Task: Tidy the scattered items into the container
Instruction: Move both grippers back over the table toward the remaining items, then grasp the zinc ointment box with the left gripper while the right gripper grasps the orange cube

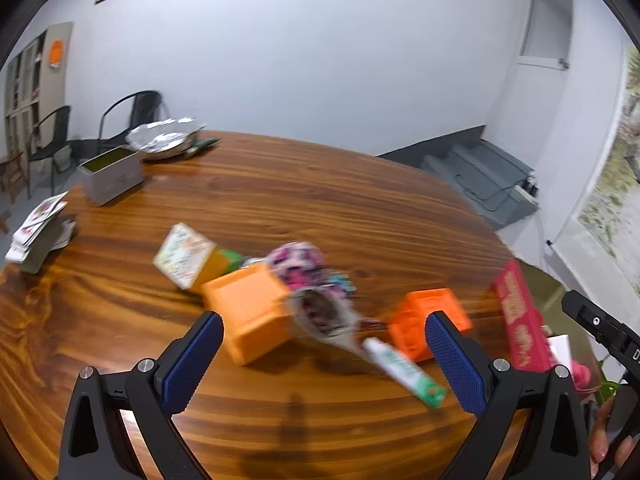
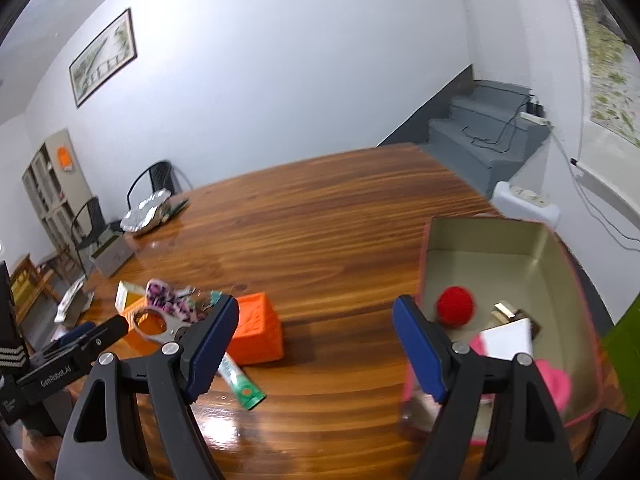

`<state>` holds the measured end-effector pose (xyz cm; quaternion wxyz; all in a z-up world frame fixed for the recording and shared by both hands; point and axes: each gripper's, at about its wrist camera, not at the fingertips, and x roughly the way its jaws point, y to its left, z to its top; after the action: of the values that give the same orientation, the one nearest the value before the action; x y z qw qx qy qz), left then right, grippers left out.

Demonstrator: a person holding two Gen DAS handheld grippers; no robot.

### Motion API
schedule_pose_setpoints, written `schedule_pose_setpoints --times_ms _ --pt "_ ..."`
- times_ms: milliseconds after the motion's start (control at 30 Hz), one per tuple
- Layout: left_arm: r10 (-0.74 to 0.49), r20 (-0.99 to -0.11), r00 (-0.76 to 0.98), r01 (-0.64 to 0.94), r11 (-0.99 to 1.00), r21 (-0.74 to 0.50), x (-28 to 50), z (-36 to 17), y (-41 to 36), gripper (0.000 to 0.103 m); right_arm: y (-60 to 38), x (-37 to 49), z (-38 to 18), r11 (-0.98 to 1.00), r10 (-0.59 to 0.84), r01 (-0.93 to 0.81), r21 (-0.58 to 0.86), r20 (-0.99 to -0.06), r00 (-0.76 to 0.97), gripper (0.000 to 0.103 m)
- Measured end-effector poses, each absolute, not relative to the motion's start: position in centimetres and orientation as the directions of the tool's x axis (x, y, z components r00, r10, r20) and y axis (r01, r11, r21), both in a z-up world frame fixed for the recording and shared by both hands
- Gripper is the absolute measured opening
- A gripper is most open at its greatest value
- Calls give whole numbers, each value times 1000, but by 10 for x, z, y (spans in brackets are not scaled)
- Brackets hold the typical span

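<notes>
On the wooden table (image 1: pixel 320 200) lies a cluster: a pale orange box (image 1: pixel 248 312), a pink-and-black patterned pouch (image 1: pixel 298 264), a silvery ring (image 1: pixel 324 312), a small printed carton (image 1: pixel 184 254), a bright orange crate (image 1: pixel 420 320) and a green-white tube (image 1: pixel 404 372). My left gripper (image 1: pixel 324 360) hovers open just short of them, holding nothing. My right gripper (image 2: pixel 316 350) is open and empty, between the orange crate (image 2: pixel 256 328) and the pink-rimmed container (image 2: pixel 500 248). In the container lie a red ball (image 2: pixel 455 306), a white card (image 2: pixel 508 338) and a pink item (image 2: pixel 554 380).
At the table's far left stand a grey tin (image 1: pixel 112 178), a foil-covered dish (image 1: pixel 164 136) and a stack of cards (image 1: pixel 40 236). Black chairs (image 1: pixel 132 116) stand behind it. Grey steps (image 2: pixel 488 136) with cables lie beyond the table's right edge.
</notes>
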<state>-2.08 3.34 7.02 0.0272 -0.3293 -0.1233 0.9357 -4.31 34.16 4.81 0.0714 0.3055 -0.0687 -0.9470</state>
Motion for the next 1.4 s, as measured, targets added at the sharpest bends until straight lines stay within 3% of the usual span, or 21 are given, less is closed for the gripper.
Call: schedule_pose_setpoints --times_ms 600,1400 --pt "49 -671 -739 147 -961 -232 -27 36 -39 102 267 -84 2 -981 -176 187 59 -687 -705 83" --pt "-30 -720 -694 135 -987 -89 -96 14 -74 102 266 -101 -17 -980 -180 181 76 -719 -672 83"
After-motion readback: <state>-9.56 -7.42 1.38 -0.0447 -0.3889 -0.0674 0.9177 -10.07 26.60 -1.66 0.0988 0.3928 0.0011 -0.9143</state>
